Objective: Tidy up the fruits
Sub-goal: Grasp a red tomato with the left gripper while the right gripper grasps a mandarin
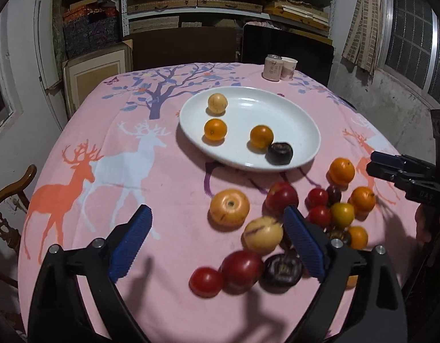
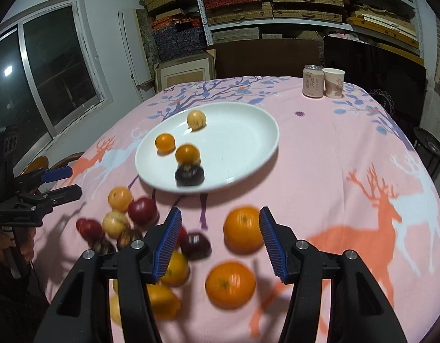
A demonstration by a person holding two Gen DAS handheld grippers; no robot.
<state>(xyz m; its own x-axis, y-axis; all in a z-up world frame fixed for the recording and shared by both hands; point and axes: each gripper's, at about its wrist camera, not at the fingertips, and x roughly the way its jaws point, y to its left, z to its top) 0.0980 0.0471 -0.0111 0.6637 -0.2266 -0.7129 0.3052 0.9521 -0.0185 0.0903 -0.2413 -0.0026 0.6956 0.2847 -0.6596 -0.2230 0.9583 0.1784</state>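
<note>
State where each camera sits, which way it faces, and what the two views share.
Left wrist: on the left claw, angled down over the table toward the white plate; its open blue pads frame loose fruit, and the right claw shows at the right edge.
Right wrist: on the right claw, angled down likewise; open around an orange, the left claw and a hand at left.
Shared: plate, drink can, paper cup, pink deer tablecloth.
</note>
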